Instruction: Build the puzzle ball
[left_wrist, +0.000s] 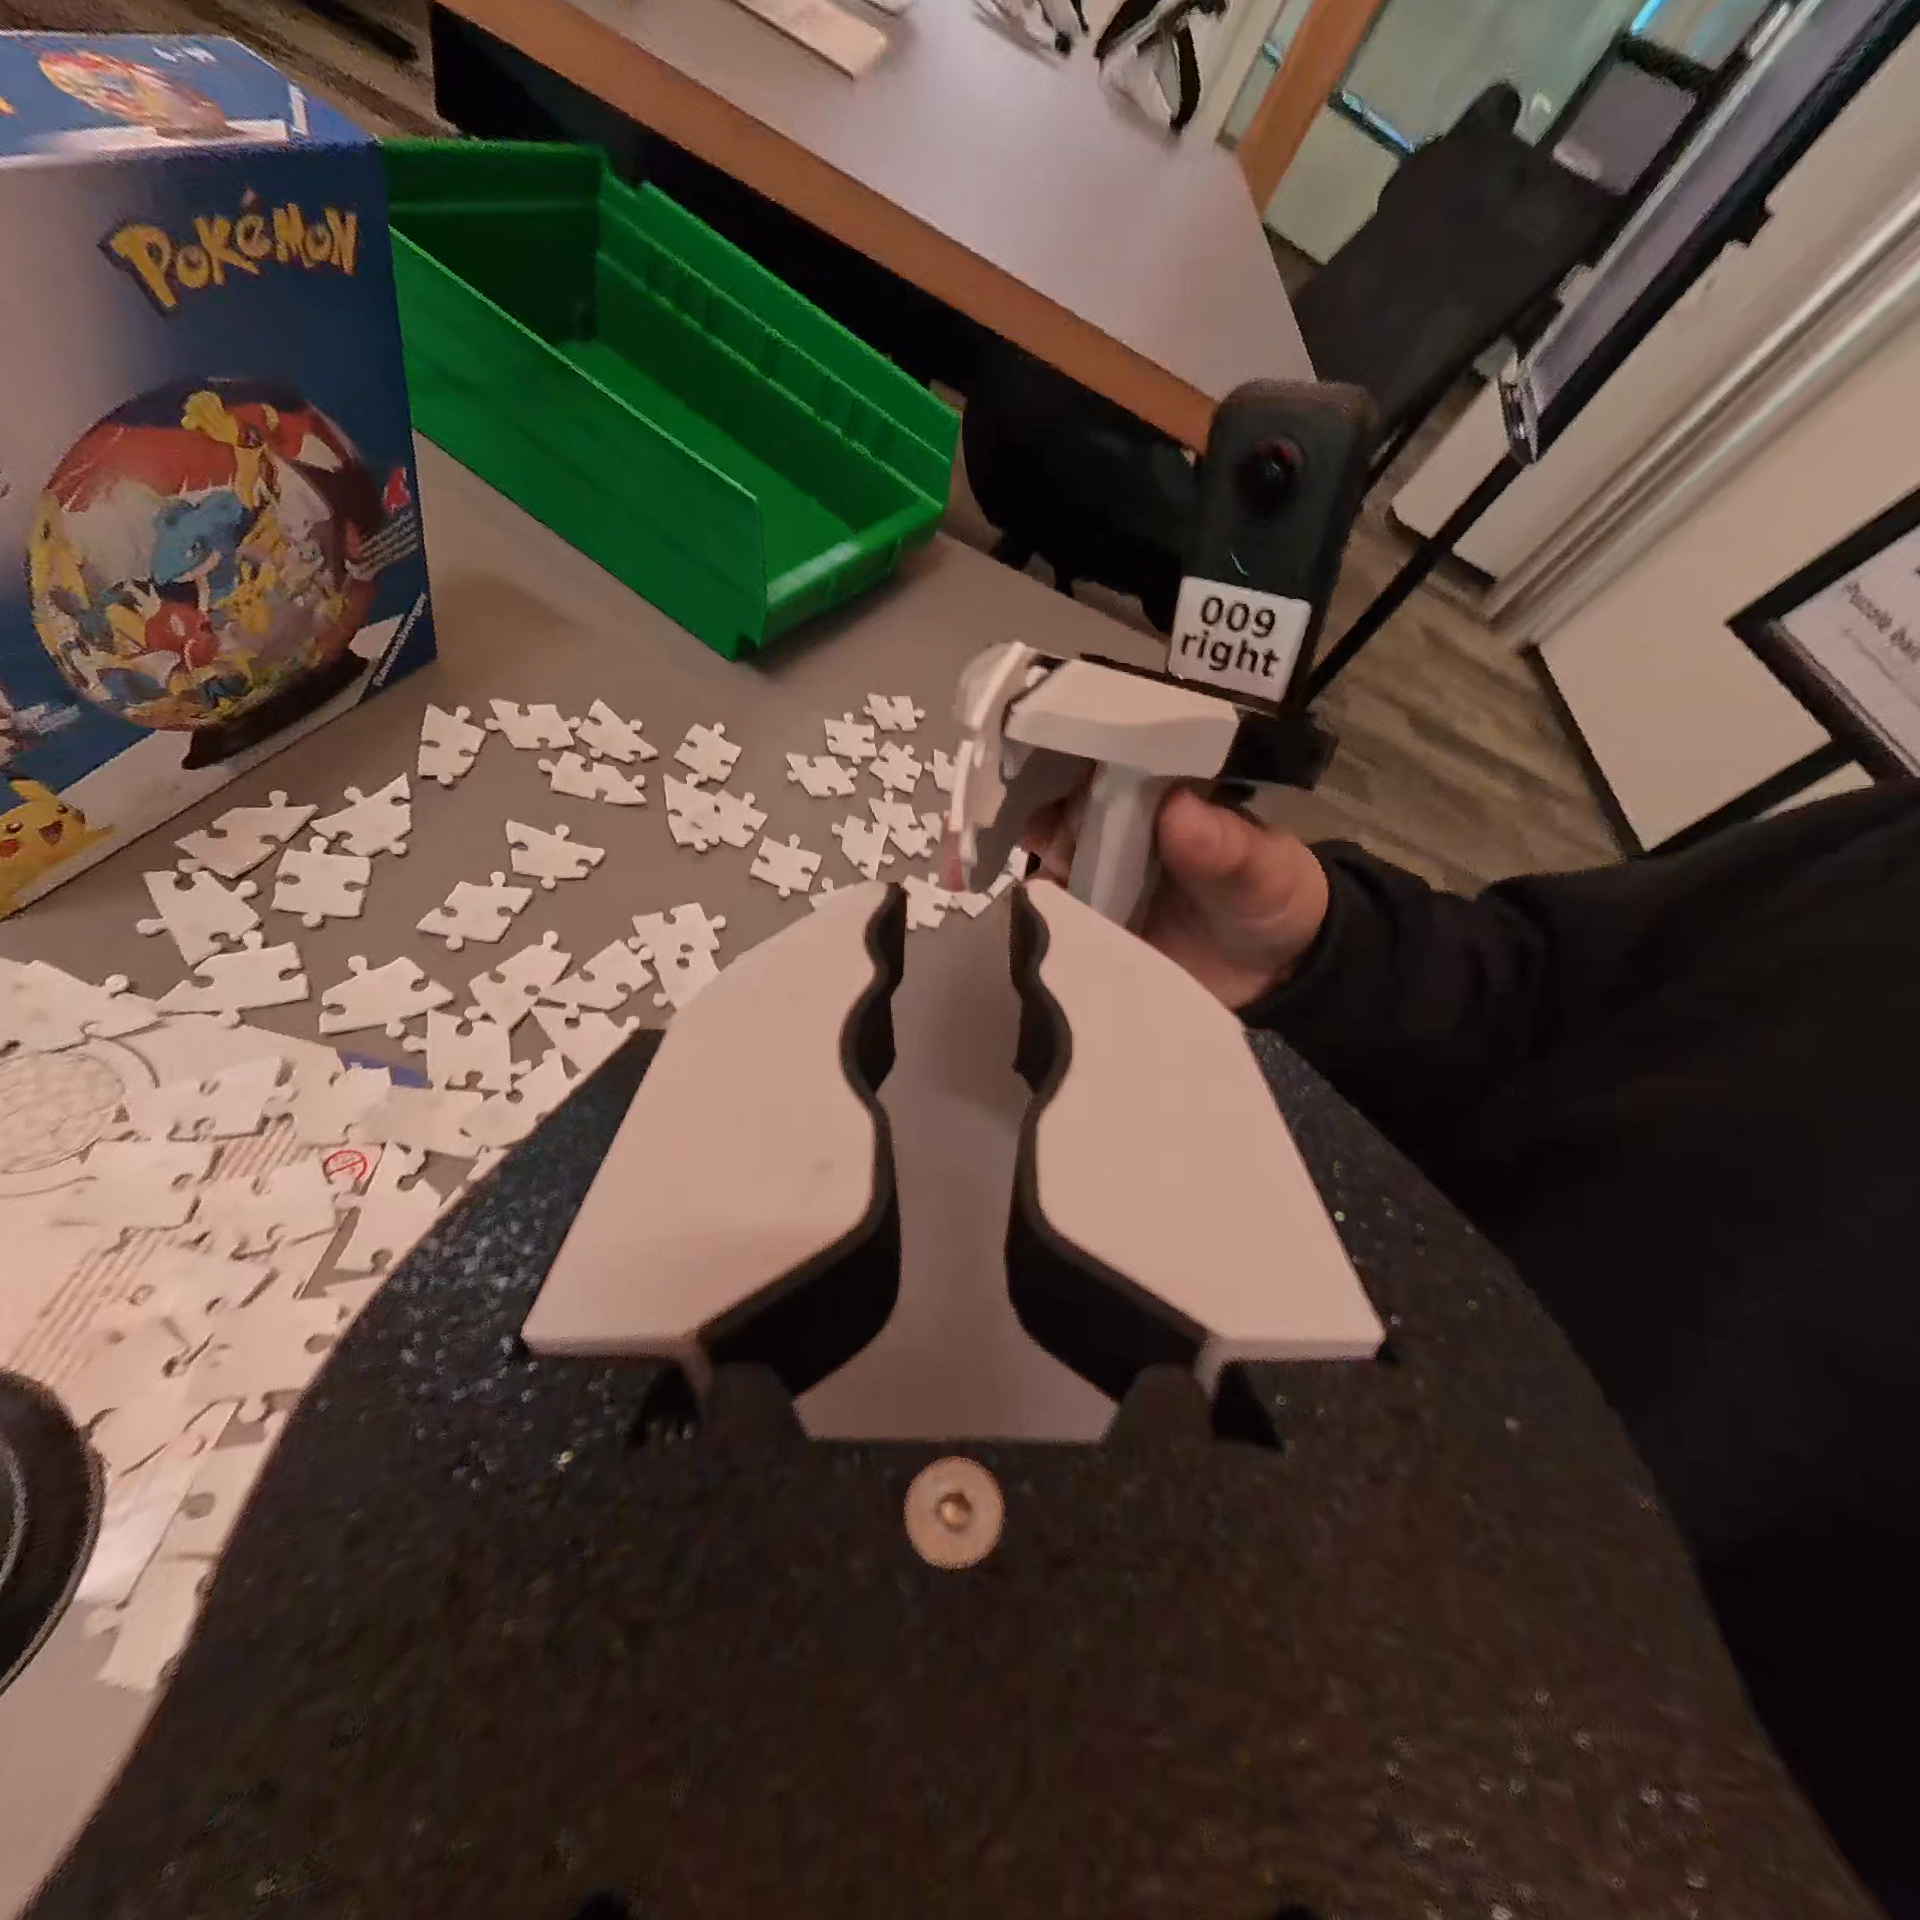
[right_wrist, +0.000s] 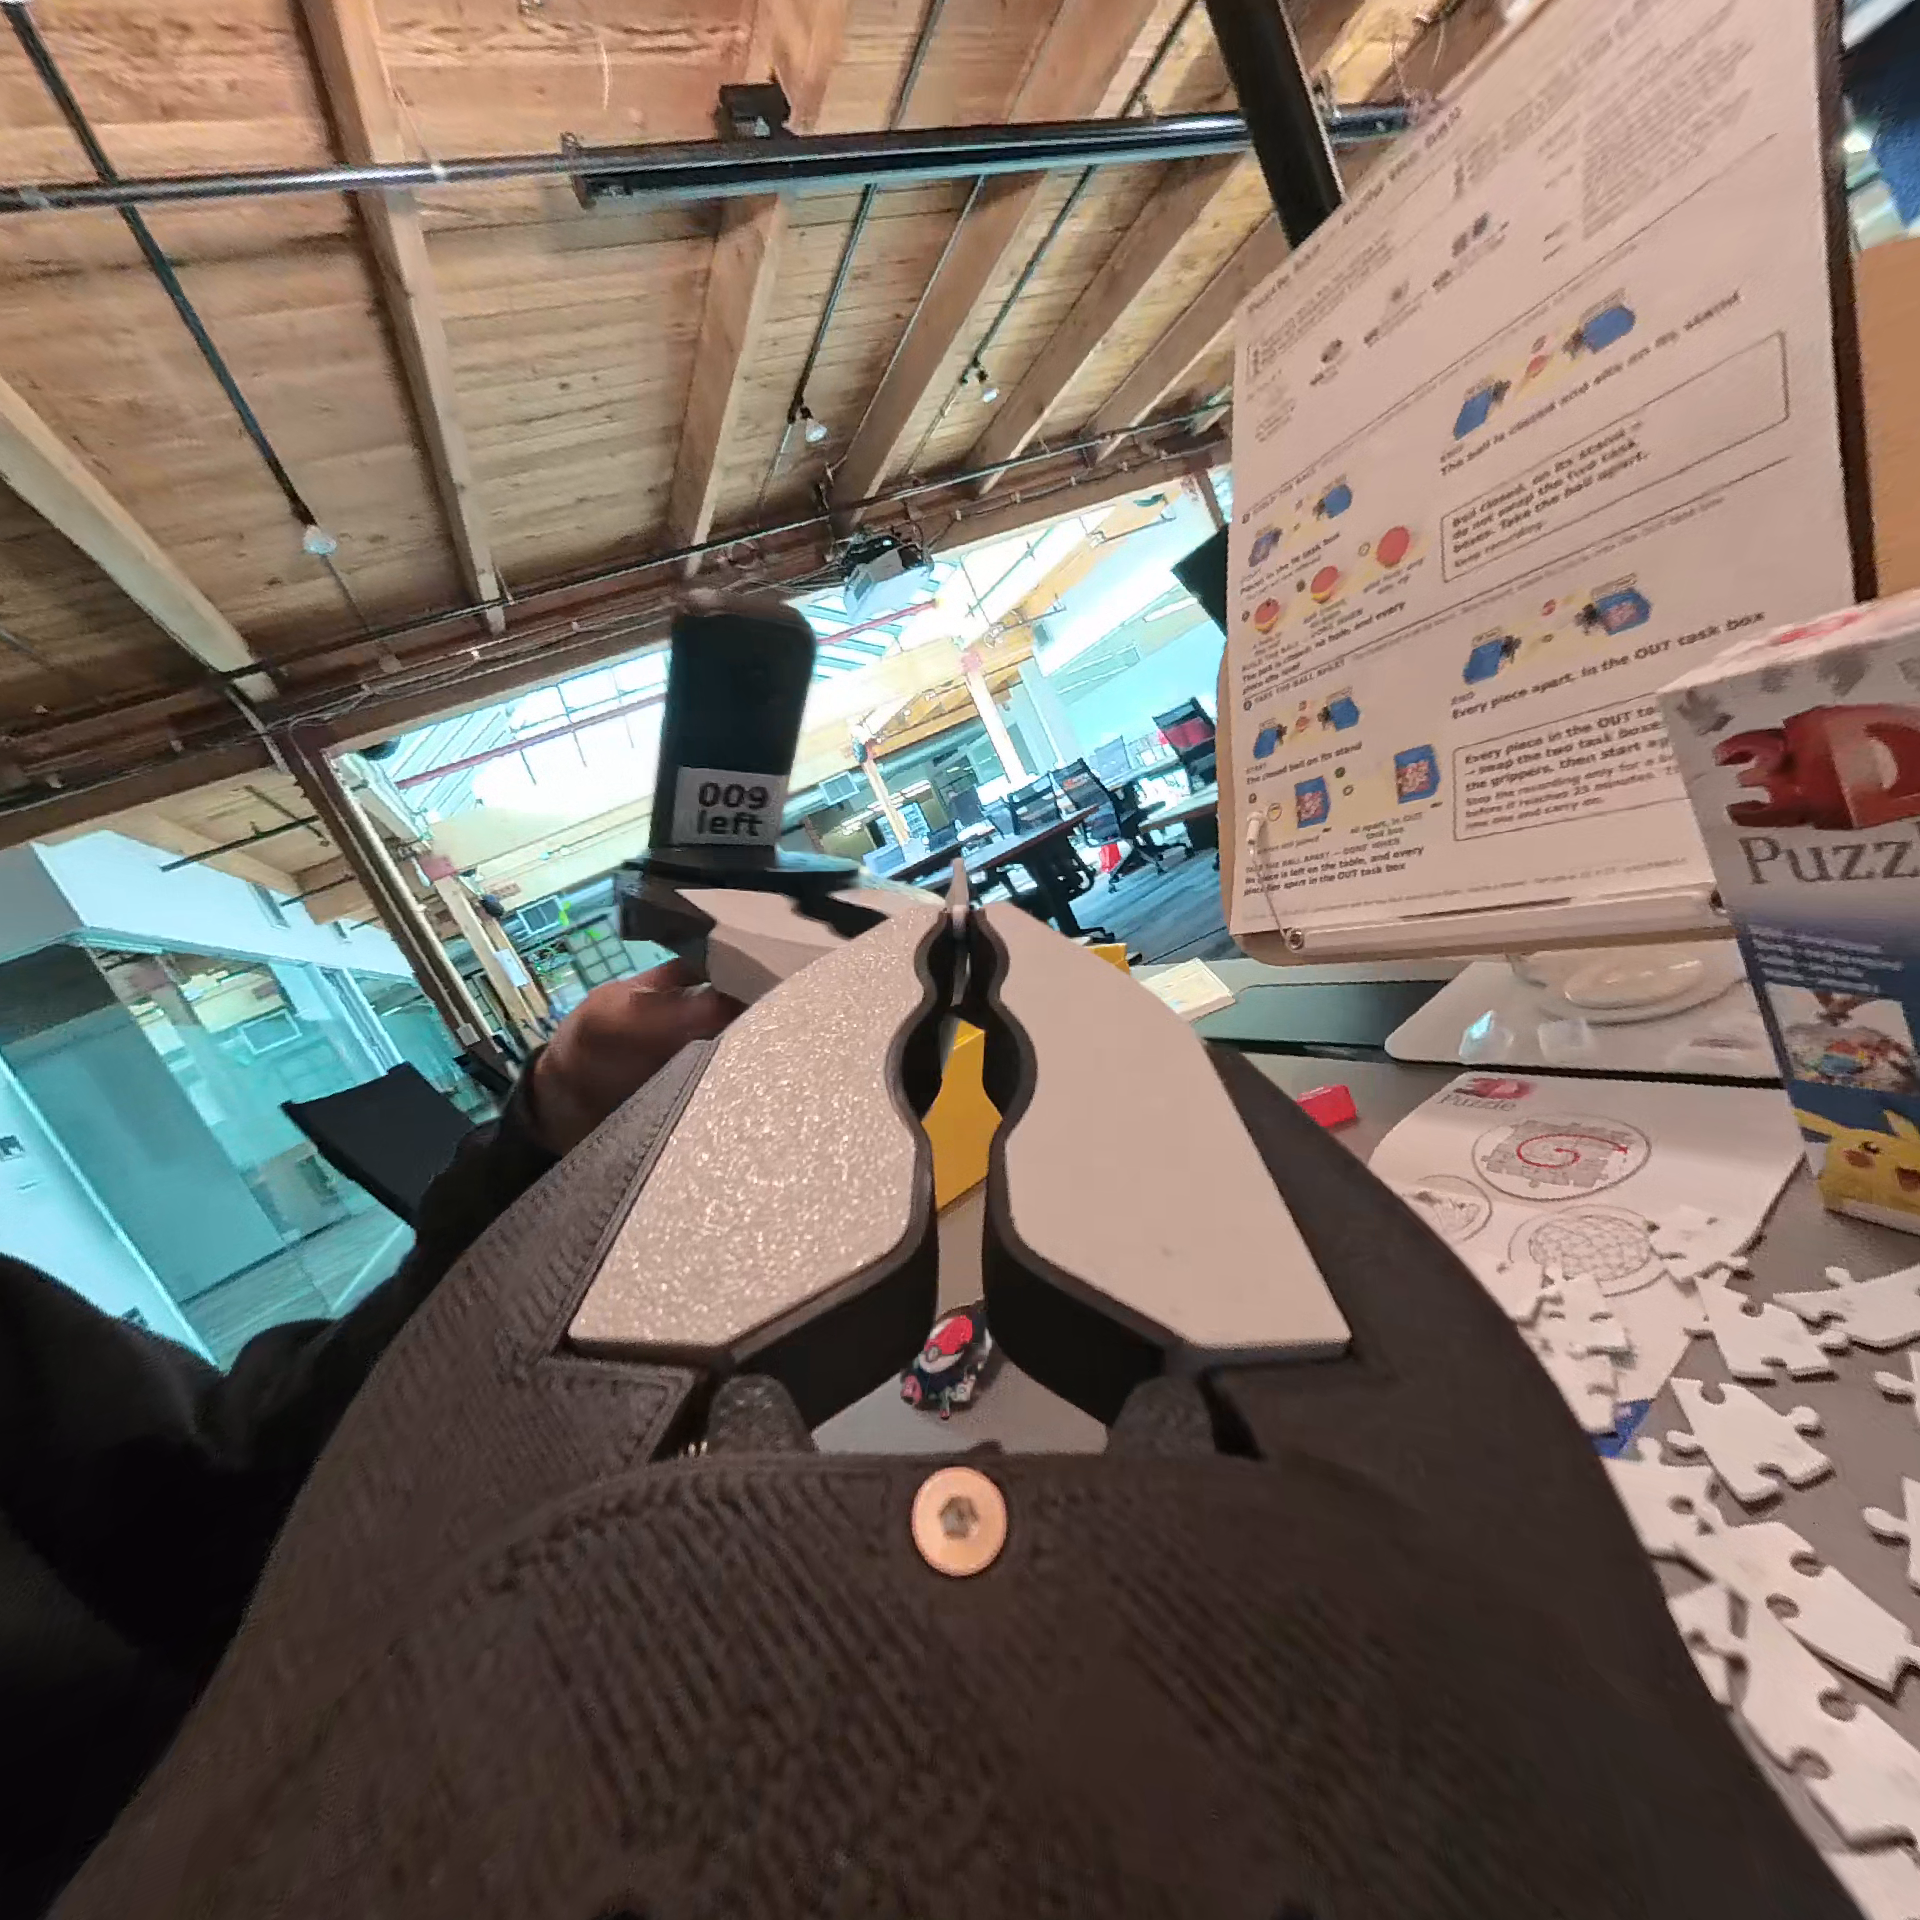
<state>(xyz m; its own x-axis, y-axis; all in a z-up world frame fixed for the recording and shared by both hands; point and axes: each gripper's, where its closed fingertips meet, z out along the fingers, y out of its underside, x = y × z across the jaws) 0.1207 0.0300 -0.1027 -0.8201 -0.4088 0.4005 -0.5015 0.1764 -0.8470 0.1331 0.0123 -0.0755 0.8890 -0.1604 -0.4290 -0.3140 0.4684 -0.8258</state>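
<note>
many white puzzle pieces (left_wrist: 540, 852) lie face down and scattered on the grey table (left_wrist: 582, 613), between the blue puzzle box (left_wrist: 208, 436) and the green bin (left_wrist: 665, 416); no part of the ball is built yet, as far as these views show.

the left gripper (left_wrist: 958, 909) is released, its fingers stand apart and nothing is between them. the right gripper (right_wrist: 961, 940) is clenched on one puzzle piece (right_wrist: 958, 914), held edge-on at the very tips and lifted up well above the table. it seems to be a single piece, but only its thin edge shows, so i cannot be sure.

i think these pieces are light, thin and stiff plastic with a small curve. they will slide easily on the smooth table and can slip or turn in the pads. it is better to take a piece across its flat body, not on a tab, and to press the tabs together gently.

the left wrist view shows the spread of pieces, the bin, and the right gripper from outside with the hand (left_wrist: 1236, 894) on its handle. the right wrist view shows what the left does not: the thin edge of the piece in the tips, the instruction board (right_wrist: 1538, 520) behind, the paper leaflet (right_wrist: 1579, 1164) under some pieces, and the left gripper from outside.
</note>
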